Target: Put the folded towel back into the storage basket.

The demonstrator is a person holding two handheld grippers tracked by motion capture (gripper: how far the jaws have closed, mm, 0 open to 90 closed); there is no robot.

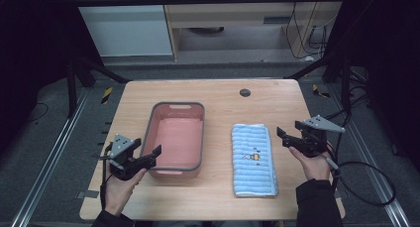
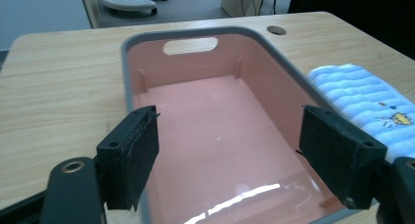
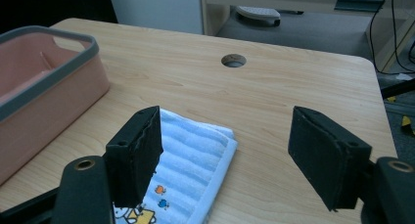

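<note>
Nothing is held yet — this looks like the very start. The left gripper [image 1: 148, 156] hangs with jaws spread wide at the near left corner of the pink bin [image 1: 177, 136], which sits empty on the wooden table [image 1: 223, 100]. The right gripper [image 1: 288, 134], jaws equally wide and empty, hovers just beside the folded blue striped towel [image 1: 253, 159], which lies flat to the right of the bin. My guess is the towel goes into the bin; that calls for pinching an edge first. The towel carries a small cartoon print — no readable writing.
</note>
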